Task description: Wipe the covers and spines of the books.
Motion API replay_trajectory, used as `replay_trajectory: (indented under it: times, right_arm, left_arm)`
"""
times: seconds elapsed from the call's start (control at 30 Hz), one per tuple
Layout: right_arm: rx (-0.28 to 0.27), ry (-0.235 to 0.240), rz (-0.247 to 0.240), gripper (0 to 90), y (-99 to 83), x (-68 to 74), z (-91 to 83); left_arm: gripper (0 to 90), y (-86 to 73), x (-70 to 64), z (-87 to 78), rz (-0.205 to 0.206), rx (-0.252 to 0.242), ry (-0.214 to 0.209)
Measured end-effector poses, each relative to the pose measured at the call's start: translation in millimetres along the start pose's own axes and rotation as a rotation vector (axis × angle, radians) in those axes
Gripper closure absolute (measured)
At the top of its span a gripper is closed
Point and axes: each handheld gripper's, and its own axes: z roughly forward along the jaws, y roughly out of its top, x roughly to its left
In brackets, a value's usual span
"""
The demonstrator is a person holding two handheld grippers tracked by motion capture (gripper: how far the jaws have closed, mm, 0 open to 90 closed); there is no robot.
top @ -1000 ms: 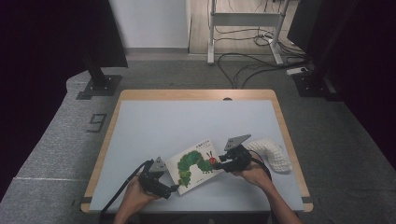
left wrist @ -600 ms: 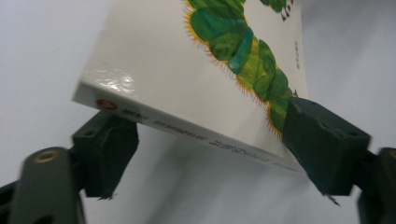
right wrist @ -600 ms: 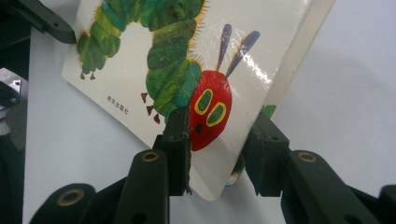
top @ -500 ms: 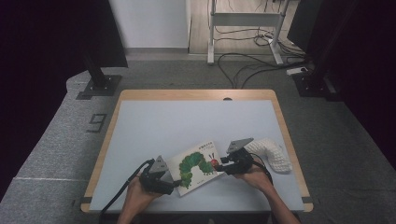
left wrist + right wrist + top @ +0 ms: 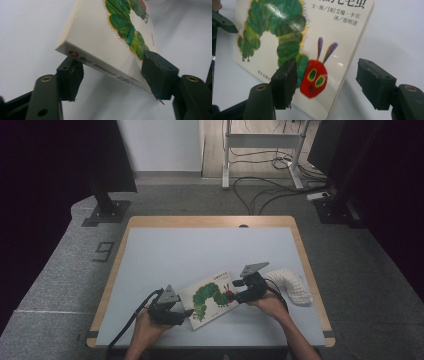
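The caterpillar picture book (image 5: 212,297) lies near the tabletop's (image 5: 200,250) front edge, its spine corner raised between the left gripper's (image 5: 186,312) parted jaws, while the right gripper (image 5: 234,295) straddles the opposite edge with jaws apart, likely steadying it for lifting.

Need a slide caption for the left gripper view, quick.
Left gripper with open jaws straddling the spine corner of a caterpillar picture book above the table.

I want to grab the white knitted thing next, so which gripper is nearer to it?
The right gripper. It sits just beside the white knitted thing, at the book's caterpillar-head edge. The left gripper is at the book's far edge, with the book between.
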Motion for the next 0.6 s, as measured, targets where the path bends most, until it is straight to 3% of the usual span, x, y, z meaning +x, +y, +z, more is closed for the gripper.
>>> replay_trajectory:
  times: [0.2, 0.3, 0.6]
  right_arm:
    - [-0.02, 0.028, 0.003, 37.8, 4.5, 0.5, 4.6]
    - [-0.027, 0.011, 0.007, 41.3, 6.0, 1.5, 1.1]
    - [-0.114, -0.026, 0.018, 48.4, 6.0, 1.4, -11.0]
  left_arm:
    - [45.3, 5.2, 3.3, -2.9, 0.009, -0.029, -0.01]
    - [46.9, 8.6, 4.9, -3.4, 0.012, -0.031, -0.013]
    - [58.5, 18.4, 9.3, -9.3, 0.02, -0.064, -0.001]
